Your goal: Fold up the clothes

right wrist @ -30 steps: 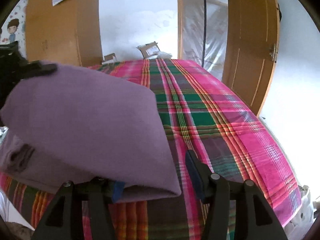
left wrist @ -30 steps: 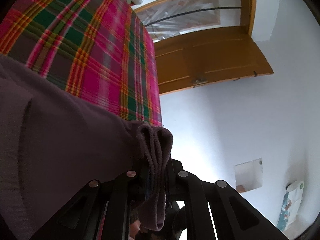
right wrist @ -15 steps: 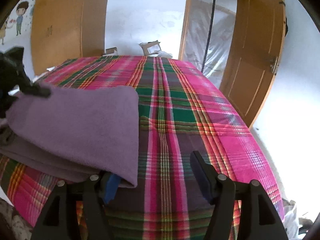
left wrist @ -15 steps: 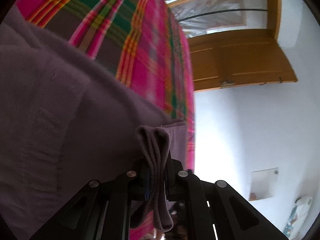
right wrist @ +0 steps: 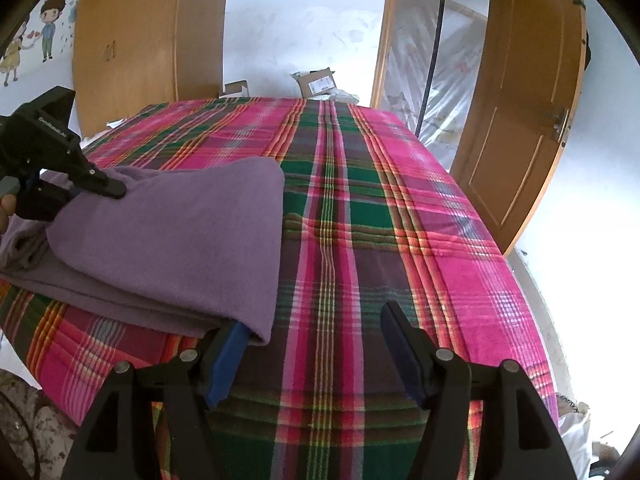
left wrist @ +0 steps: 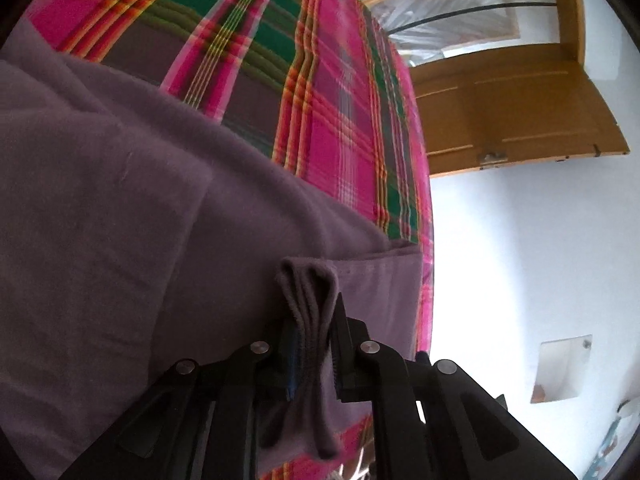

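Observation:
A folded purple garment (right wrist: 180, 240) lies on the plaid bedspread (right wrist: 360, 240) at the bed's left front. In the left wrist view the garment (left wrist: 120, 220) fills the left half of the frame. My left gripper (left wrist: 310, 320) is shut on a bunched edge of it, and folds of cloth hang down between the fingers. The left gripper (right wrist: 96, 184) also shows in the right wrist view, at the garment's far left corner. My right gripper (right wrist: 316, 328) is open, with its left finger touching the garment's near right corner and nothing between the fingers.
The pink, green and purple bedspread covers the whole bed. A wooden door (right wrist: 528, 120) stands open on the right beside a plastic-covered doorway. Cardboard boxes (right wrist: 314, 84) sit beyond the far edge. A wooden wardrobe (right wrist: 148, 36) stands at the back left.
The raised half of the garment has come down flat onto the lower layer on the bed. My right gripper has drawn back, open, to the garment's near corner. The left gripper stays shut on its edge.

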`<state>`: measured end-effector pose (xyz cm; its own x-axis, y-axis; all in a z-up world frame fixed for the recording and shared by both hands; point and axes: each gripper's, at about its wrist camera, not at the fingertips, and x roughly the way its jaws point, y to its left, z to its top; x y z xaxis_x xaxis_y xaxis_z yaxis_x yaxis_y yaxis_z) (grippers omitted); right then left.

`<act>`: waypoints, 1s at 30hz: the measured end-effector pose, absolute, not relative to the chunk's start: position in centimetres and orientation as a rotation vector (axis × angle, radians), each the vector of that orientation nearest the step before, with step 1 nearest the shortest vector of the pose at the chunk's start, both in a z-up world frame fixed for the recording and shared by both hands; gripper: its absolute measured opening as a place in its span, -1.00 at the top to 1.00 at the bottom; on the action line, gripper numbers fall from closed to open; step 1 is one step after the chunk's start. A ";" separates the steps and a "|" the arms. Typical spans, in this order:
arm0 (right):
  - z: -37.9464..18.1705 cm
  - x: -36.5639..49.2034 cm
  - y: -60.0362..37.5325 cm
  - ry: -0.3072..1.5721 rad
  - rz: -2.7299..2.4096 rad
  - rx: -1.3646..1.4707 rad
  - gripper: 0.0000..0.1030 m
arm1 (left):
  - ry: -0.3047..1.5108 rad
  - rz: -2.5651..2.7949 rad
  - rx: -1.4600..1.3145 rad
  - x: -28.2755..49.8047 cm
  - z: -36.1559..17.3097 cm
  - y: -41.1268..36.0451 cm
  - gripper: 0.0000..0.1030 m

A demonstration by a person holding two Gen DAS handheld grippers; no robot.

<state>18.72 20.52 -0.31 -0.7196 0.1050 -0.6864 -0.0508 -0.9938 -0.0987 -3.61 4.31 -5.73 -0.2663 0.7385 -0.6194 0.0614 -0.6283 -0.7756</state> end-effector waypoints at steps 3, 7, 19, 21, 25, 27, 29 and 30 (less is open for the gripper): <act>-0.3 19.0 20.7 -0.115 2.828 -1.173 -0.29 | -0.969 1.973 -1.517 -3.8 -5.1 4.1 0.68; -0.2 19.5 20.4 -0.186 2.807 -1.224 -0.28 | -0.939 2.030 -1.457 -3.7 -3.5 3.9 0.68; 1.8 20.5 21.3 -0.225 2.796 -1.206 -0.28 | -0.941 1.978 -1.600 -1.4 -7.1 1.1 0.63; 2.3 20.7 21.3 -0.192 2.833 -1.188 -0.28 | -0.938 1.984 -1.606 -1.1 -6.7 0.9 0.63; 3.5 20.5 22.2 -0.009 2.938 -1.158 -0.28 | -0.961 1.995 -1.603 -0.2 -5.5 -1.2 0.63; 3.7 19.8 22.5 0.044 2.939 -1.133 -0.28 | -0.971 2.000 -1.600 0.4 -4.8 -2.3 0.63; 3.8 18.5 22.7 0.084 2.932 -1.114 -0.28 | -0.964 2.008 -1.600 1.9 -3.6 -2.9 0.63; 3.8 17.6 22.7 0.106 2.938 -1.108 -0.28 | -0.961 2.015 -1.599 2.4 -3.2 -3.0 0.64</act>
